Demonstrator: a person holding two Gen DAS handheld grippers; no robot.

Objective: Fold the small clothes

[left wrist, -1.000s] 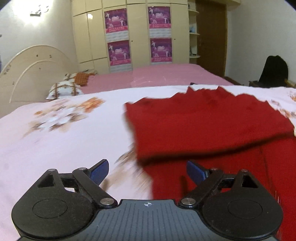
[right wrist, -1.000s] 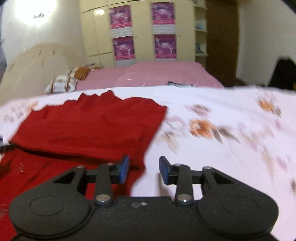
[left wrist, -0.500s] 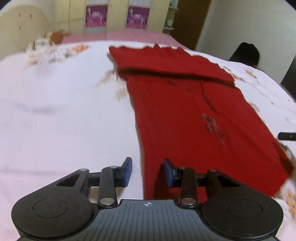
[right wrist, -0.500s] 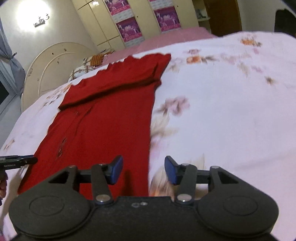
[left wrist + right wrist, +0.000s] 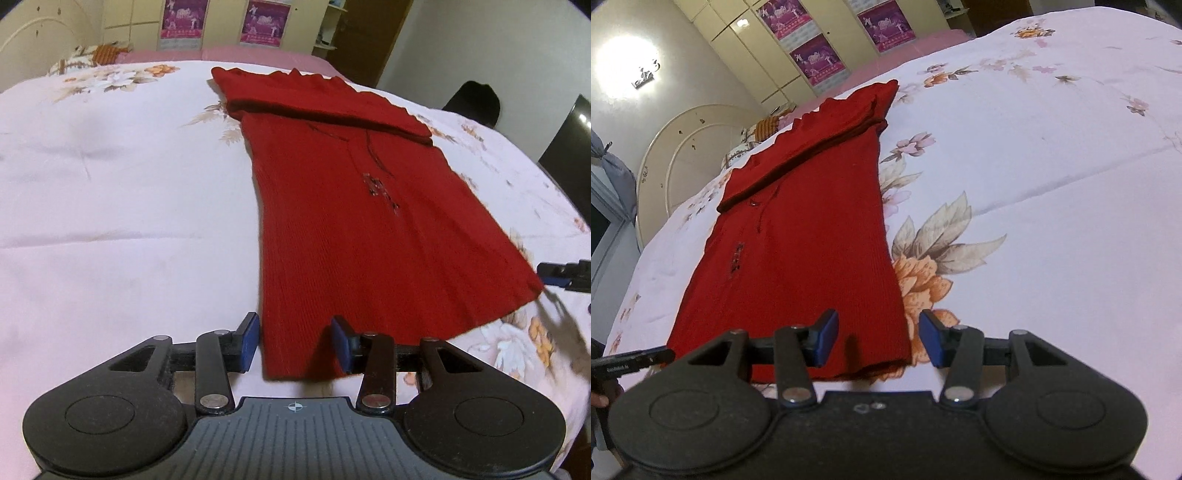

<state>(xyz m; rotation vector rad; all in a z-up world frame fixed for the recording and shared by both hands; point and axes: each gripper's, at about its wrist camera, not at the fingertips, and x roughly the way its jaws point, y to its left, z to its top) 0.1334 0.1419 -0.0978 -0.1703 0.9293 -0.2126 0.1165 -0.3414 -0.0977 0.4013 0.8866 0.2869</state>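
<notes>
Red knit fabric: the garment (image 5: 354, 206) lies flat on the floral bedsheet (image 5: 122, 177), its far end already folded over into a thick band. Its long axis runs away from both grippers, toward the headboard (image 5: 676, 155).

The near hem is the working edge. The left gripper (image 5: 294, 345) stands at the hem's left corner, and the right gripper (image 5: 878, 341) stands at the right corner. Each hand is thus nearest its own corner, and neither need cross over.

Left gripper: its jaws have just been opening slightly and stand part open, with the corner of the hem between the pads but no pad pressing on it. Right gripper: part open, likewise astride its corner, with the cloth edge nearer the right-hand pad. Whether the lower fingertips already touch the sheet cannot be read from these views.

Judgement: the next move calls for both grippers to close on the hem corners together, then to carry the hem along the long axis toward the folded band.
</notes>
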